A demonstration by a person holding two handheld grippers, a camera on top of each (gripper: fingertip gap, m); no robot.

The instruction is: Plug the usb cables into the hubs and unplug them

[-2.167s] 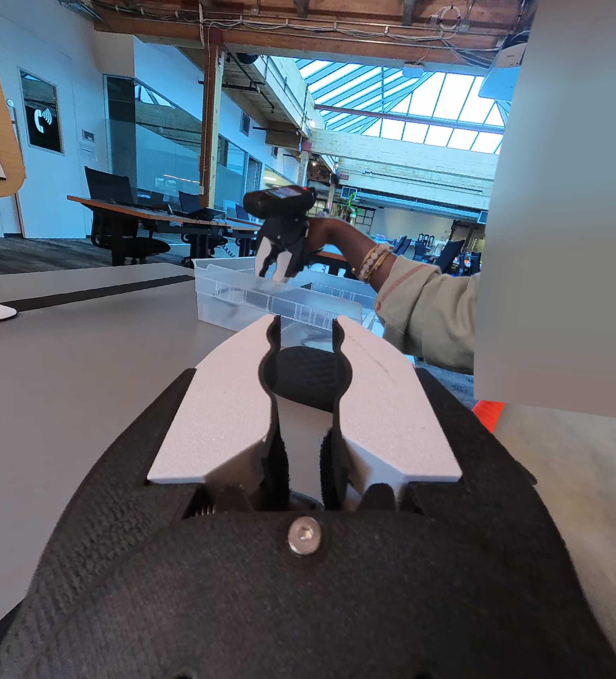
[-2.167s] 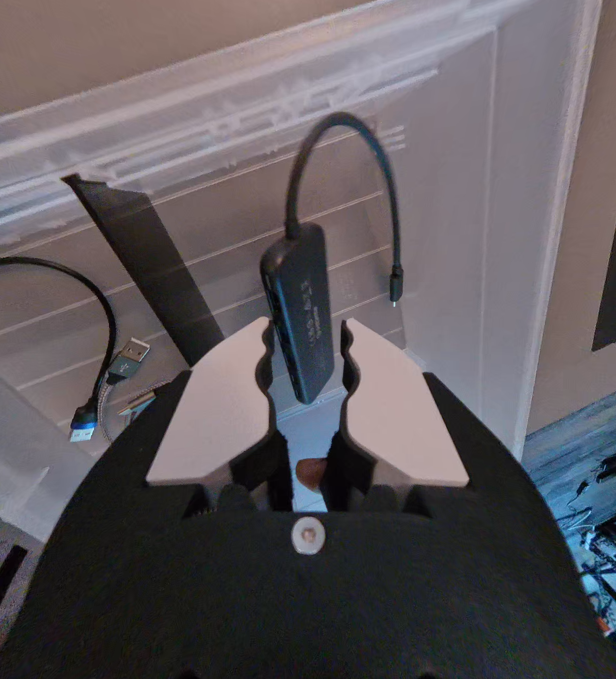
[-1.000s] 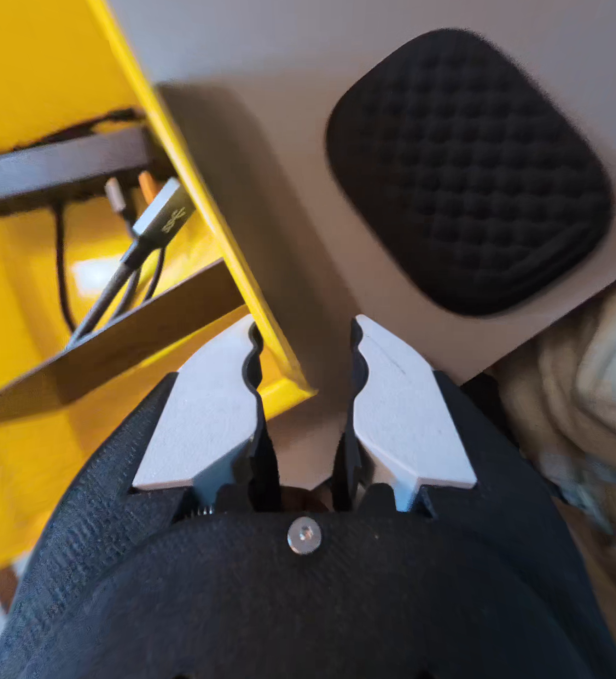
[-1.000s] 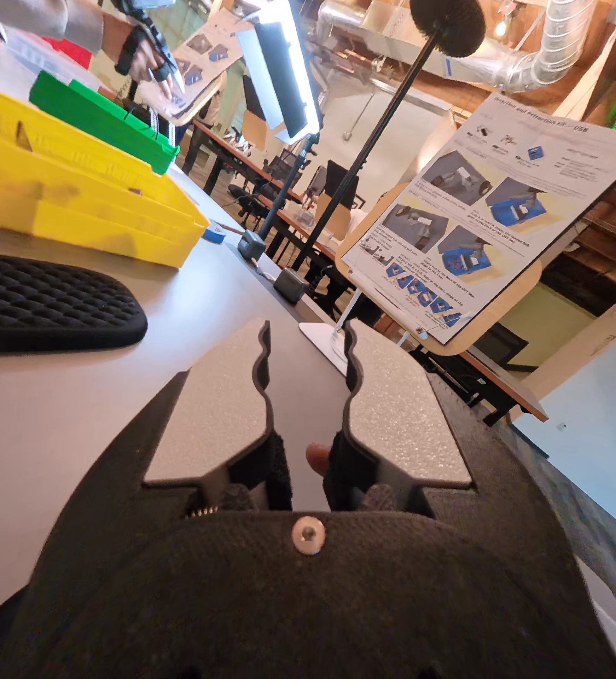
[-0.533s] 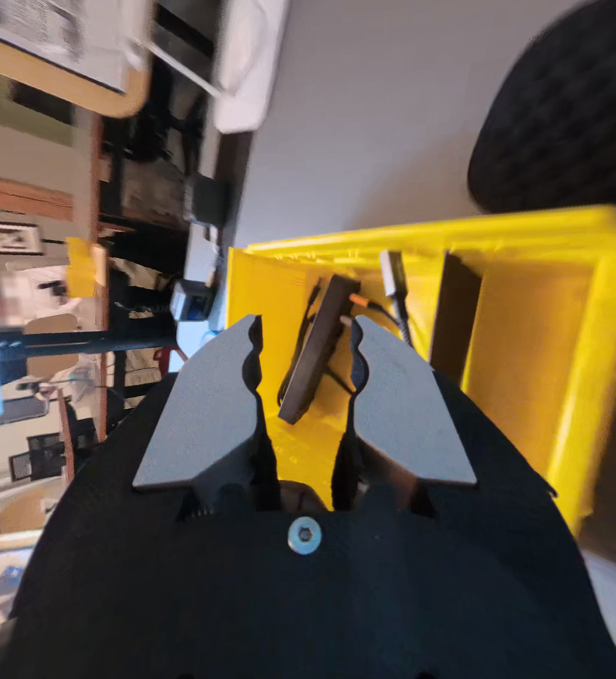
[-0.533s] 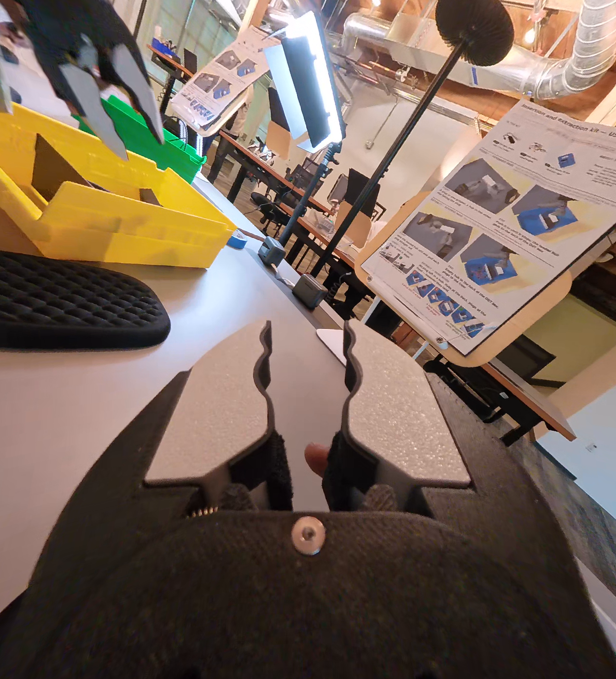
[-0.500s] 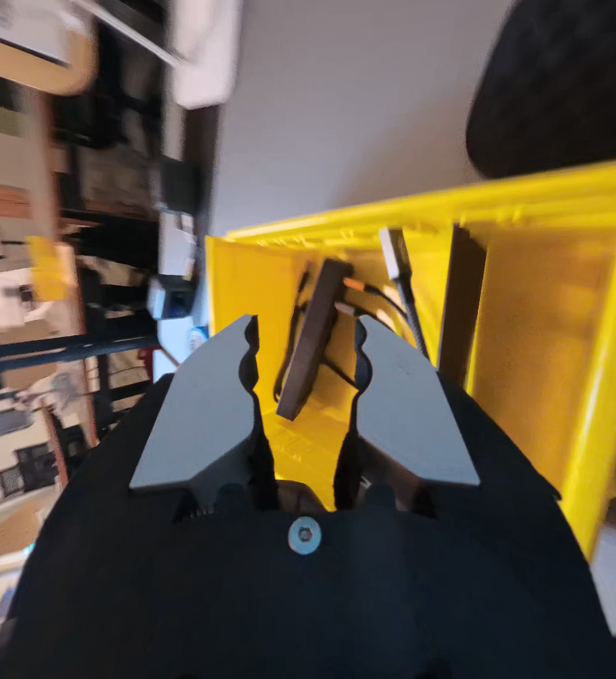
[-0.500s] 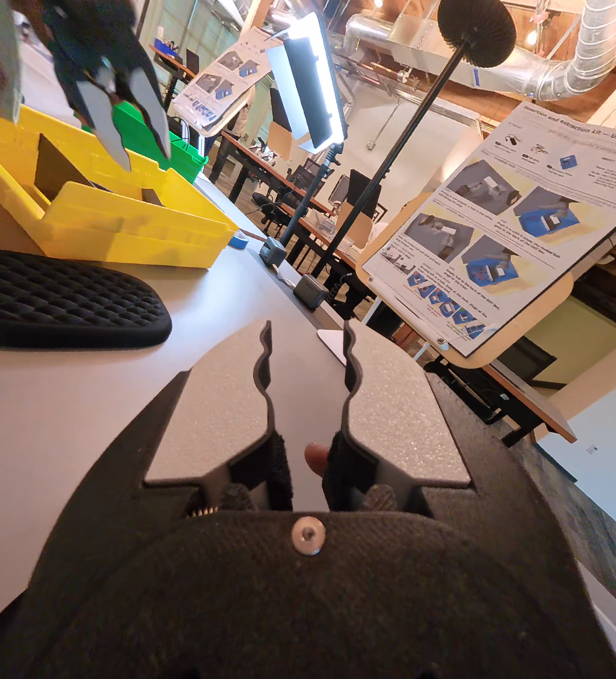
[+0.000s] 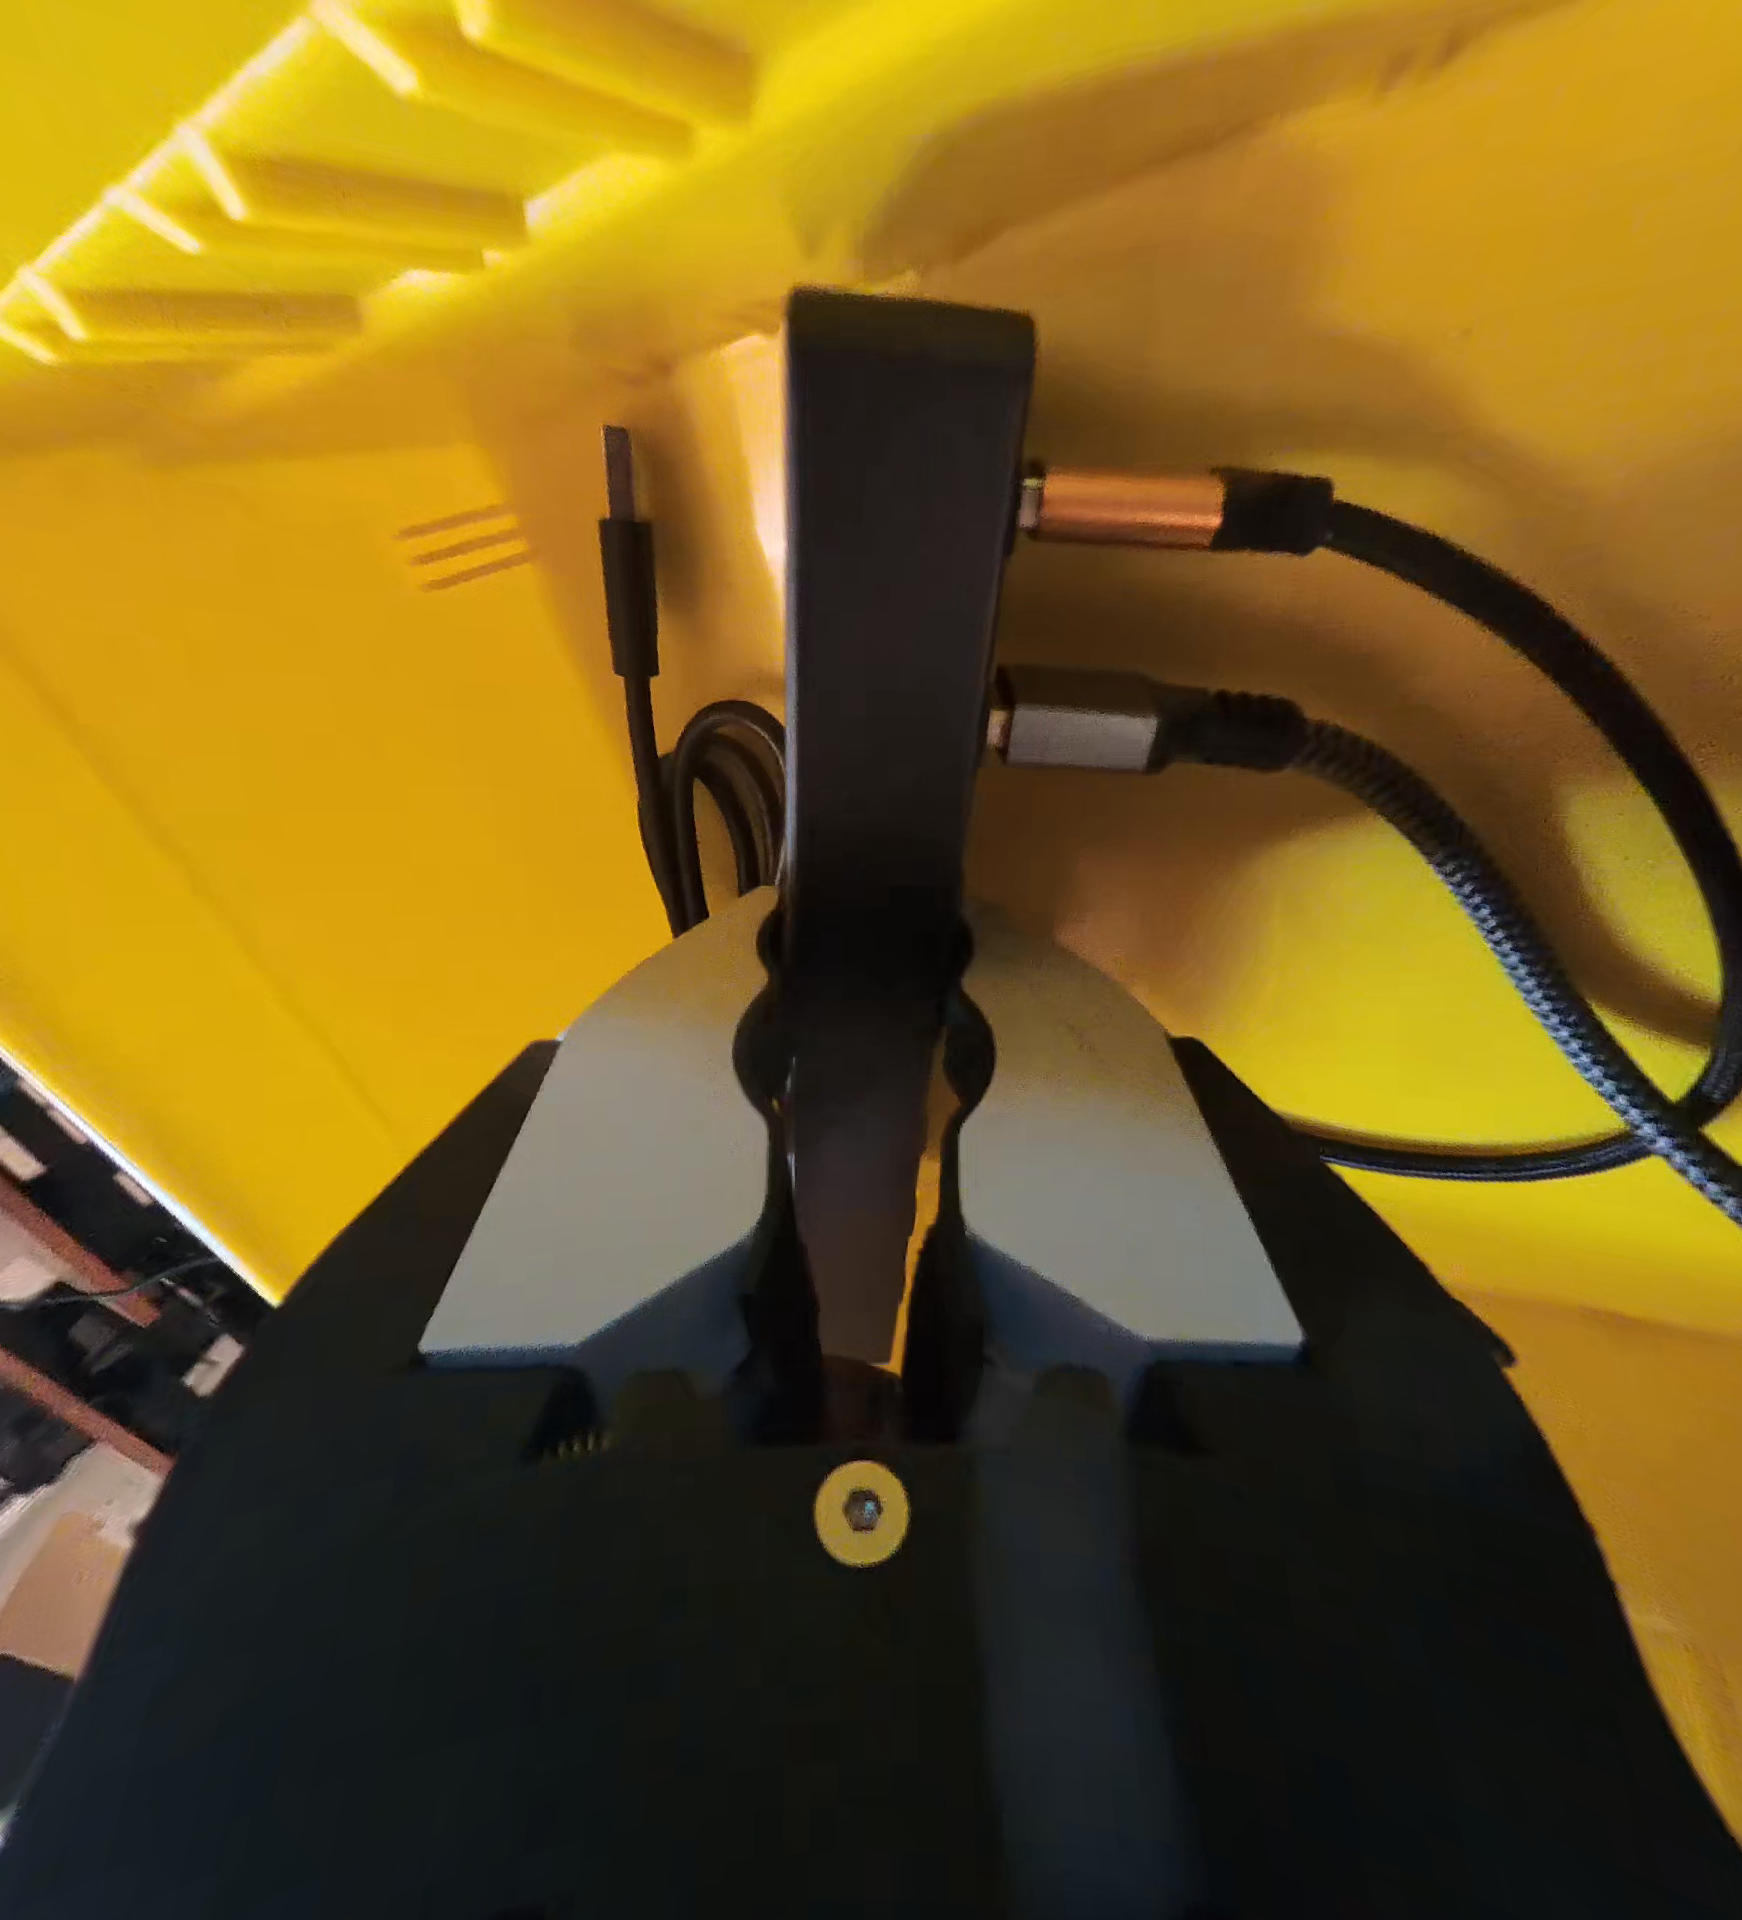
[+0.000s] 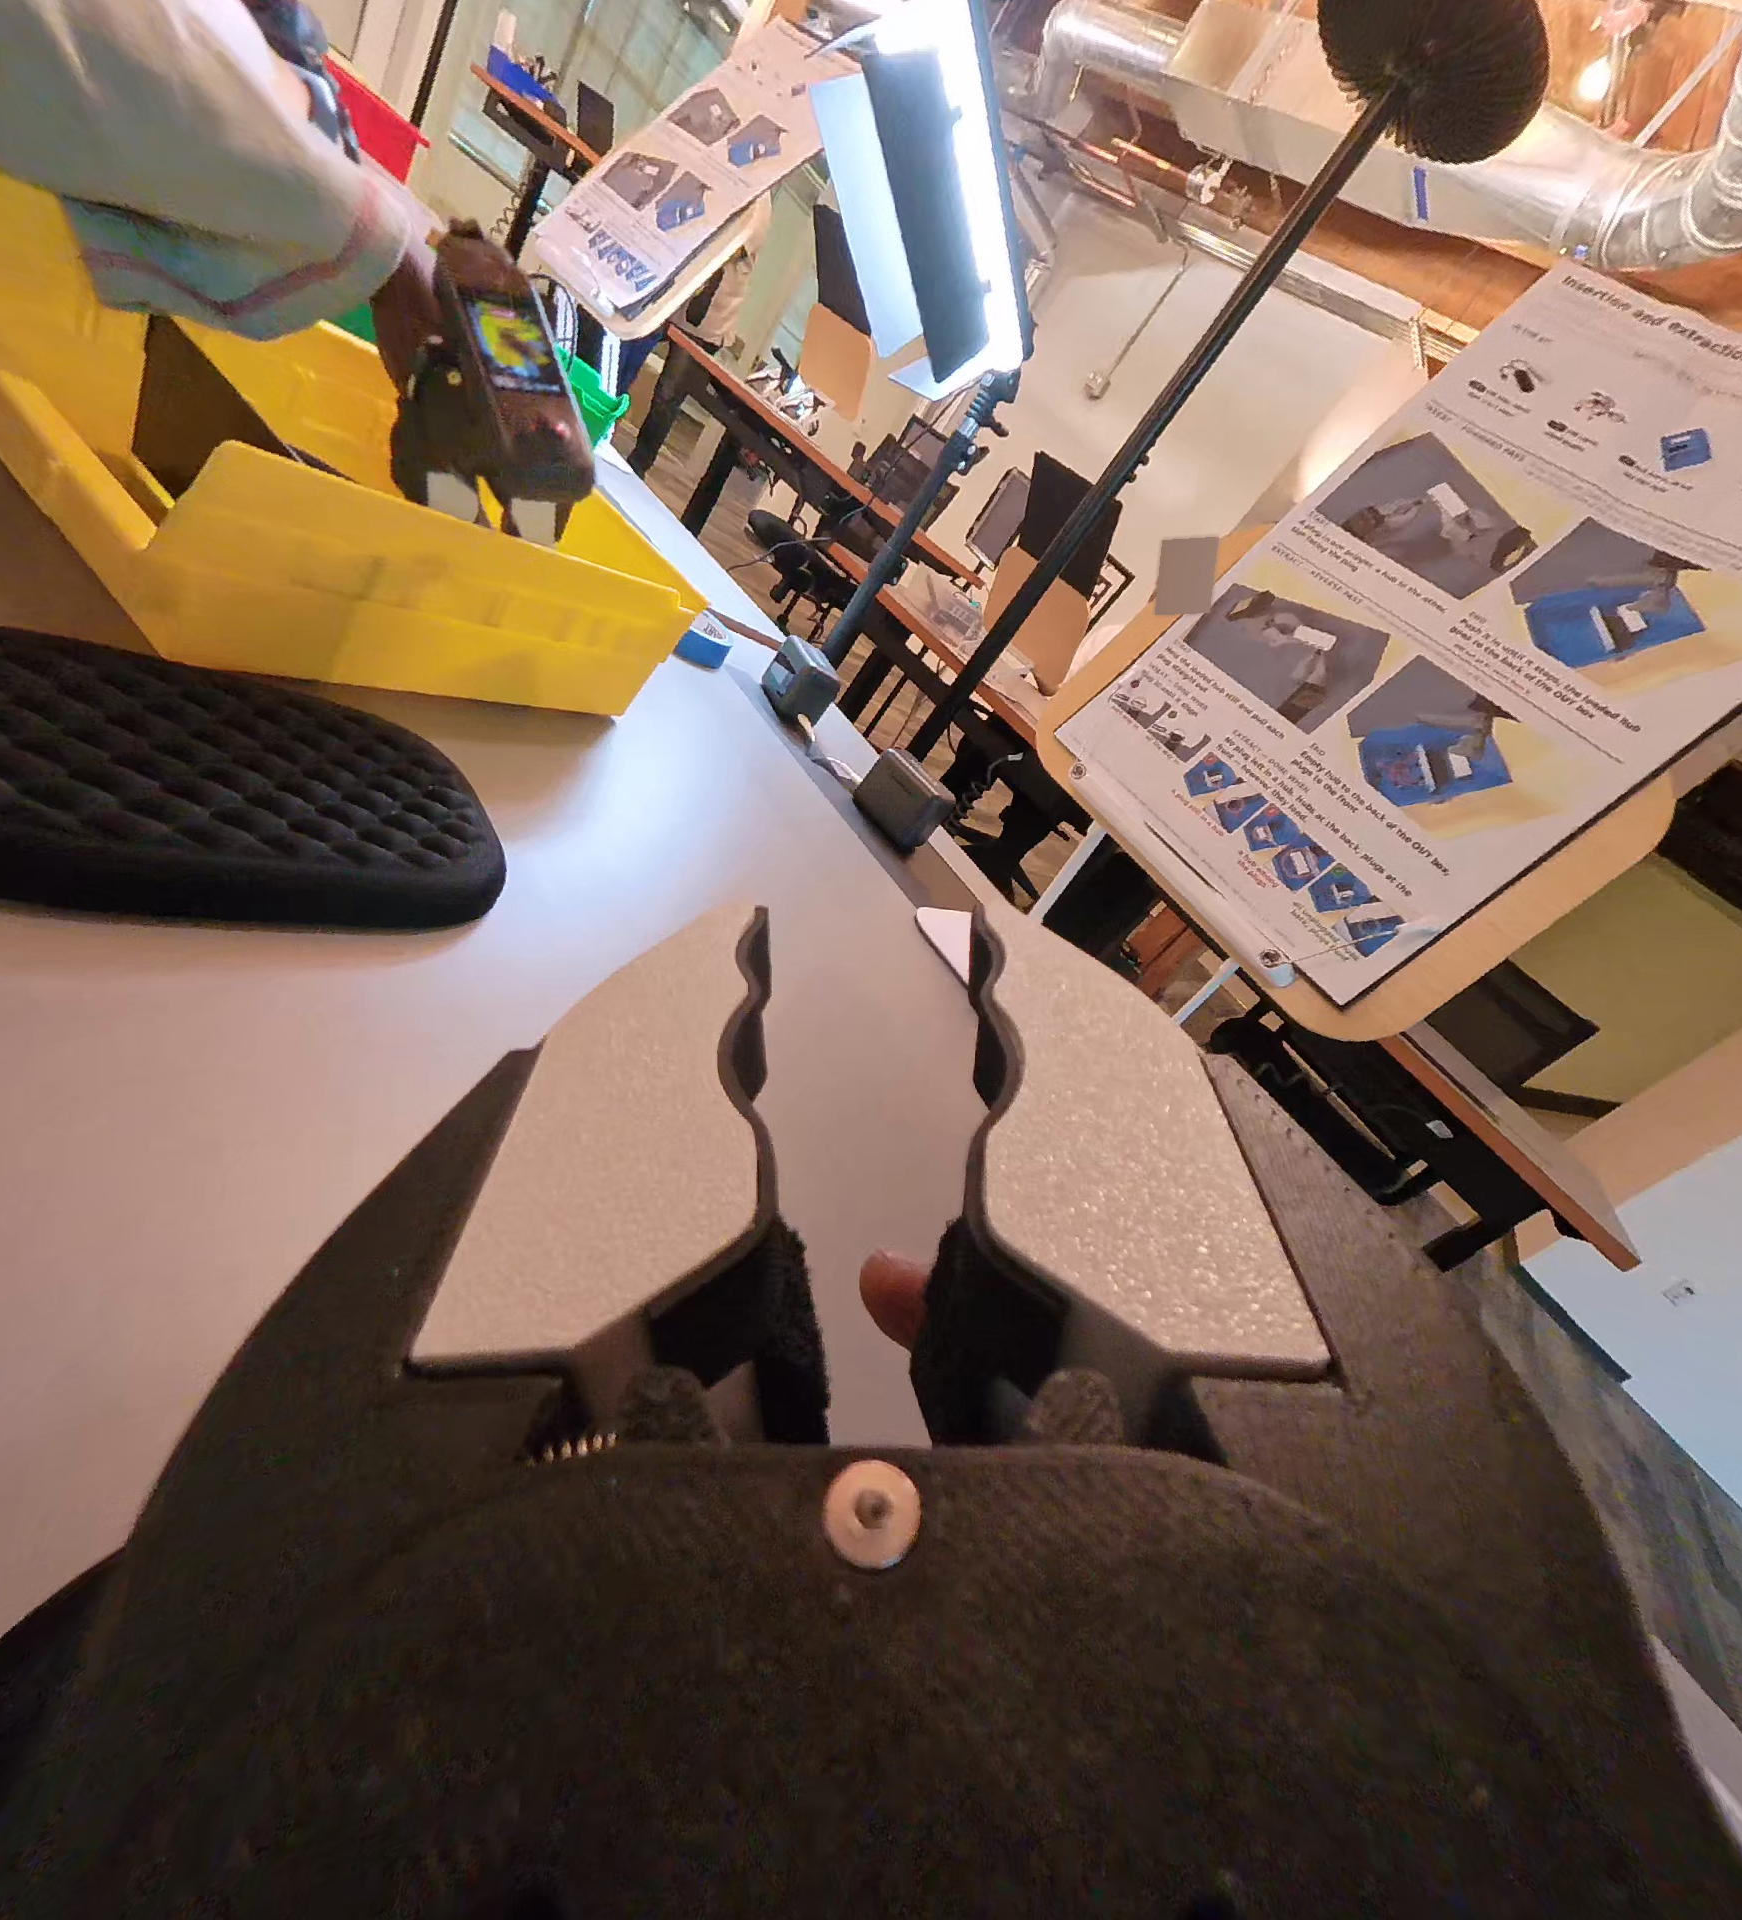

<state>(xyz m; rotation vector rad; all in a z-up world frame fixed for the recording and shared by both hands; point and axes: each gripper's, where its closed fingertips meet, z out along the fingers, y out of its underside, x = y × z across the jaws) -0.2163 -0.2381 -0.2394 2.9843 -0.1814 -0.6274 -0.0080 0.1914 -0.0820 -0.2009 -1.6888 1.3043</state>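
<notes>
Left tongs (image 9: pixel 862 997): closed on the near end of the hub (image 9: pixel 898 623), inside the yellow bin (image 9: pixel 223 675).
Hub axis: straight ahead of the tongs; two plugged cables (image 9: pixel 1573 831) leave its right side.
Right tongs (image 10: pixel 867 1023): parted, empty, over the surface (image 10: pixel 171 1091), well apart from the bin.
Nearer arm: left.

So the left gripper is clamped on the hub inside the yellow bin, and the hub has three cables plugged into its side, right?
Not quite: the left wrist view shows two cables plugged into the hub, a copper-tipped one and a silver-tipped one. A third plug lies loose beside it. The rest holds: the left gripper is clamped on the hub inside the yellow bin.
</notes>
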